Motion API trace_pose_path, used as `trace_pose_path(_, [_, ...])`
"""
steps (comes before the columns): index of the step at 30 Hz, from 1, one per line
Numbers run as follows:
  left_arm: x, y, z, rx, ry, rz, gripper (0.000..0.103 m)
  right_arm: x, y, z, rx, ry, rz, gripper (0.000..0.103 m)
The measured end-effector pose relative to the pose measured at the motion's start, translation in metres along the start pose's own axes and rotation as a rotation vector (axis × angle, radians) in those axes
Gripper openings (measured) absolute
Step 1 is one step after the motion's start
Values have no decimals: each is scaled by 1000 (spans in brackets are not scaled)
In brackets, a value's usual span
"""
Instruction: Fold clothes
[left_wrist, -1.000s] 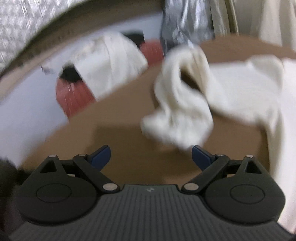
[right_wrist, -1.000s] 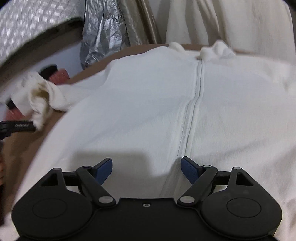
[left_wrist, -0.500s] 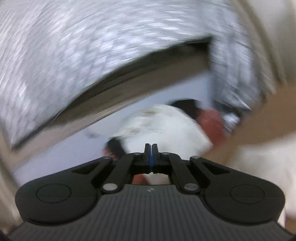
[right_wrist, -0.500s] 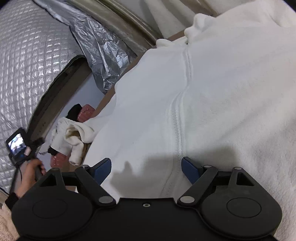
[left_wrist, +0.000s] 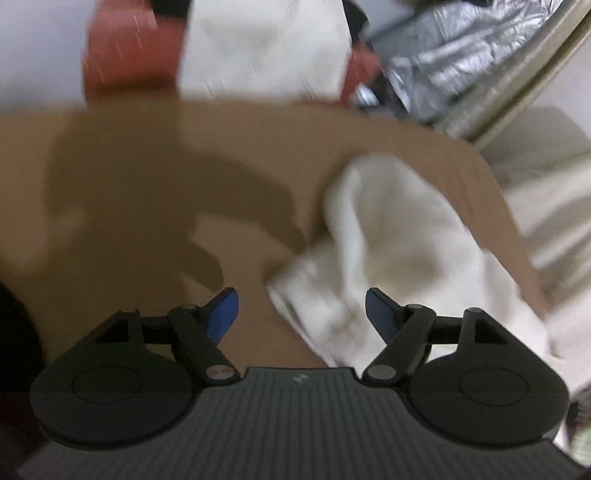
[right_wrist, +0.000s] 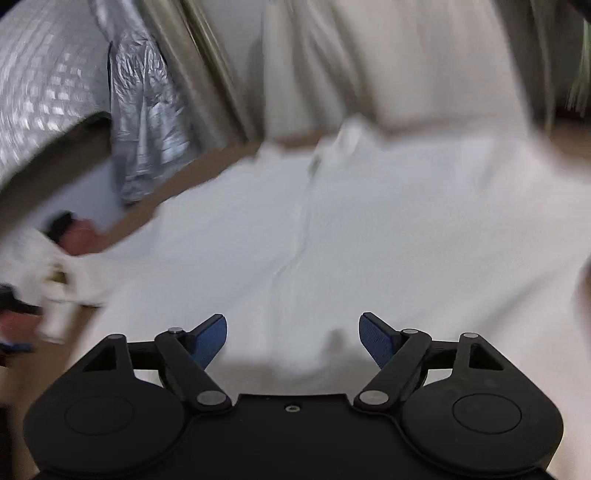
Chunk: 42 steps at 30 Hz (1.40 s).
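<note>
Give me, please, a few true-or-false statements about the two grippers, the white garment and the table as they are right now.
1. The left gripper is open. True.
2. The left gripper is clamped on the sleeve. False: the sleeve lies bunched on the table, with its cuff end just ahead of the spread jaws.
3. The right gripper is shut. False: its jaws are spread, with nothing between them.
4. The garment lies spread on the table with its zipper facing up. True.
5. The table is blue. False: it is brown.
</note>
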<state>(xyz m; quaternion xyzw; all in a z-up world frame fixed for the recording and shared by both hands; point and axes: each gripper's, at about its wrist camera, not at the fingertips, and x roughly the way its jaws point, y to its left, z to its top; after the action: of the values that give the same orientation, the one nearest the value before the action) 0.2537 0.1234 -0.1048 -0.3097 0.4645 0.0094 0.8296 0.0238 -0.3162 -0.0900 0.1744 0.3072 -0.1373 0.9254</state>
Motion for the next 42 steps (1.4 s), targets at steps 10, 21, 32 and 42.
trace_pose_path(10, [28, -55, -39, 335, -160, 142, 96, 19, -32, -12, 44, 42, -71, 86])
trace_pose_path(21, [-7, -65, 41, 539, -442, 453, 33, 20, -51, -5, 53, 103, -51, 86])
trace_pose_path(32, [-35, -75, 70, 587, -623, 439, 33, 1, -61, 3, -37, 224, -43, 86])
trace_pose_path(42, [-125, -212, -41, 841, -752, 44, 33, -2, -74, -15, -152, 380, 66, 92])
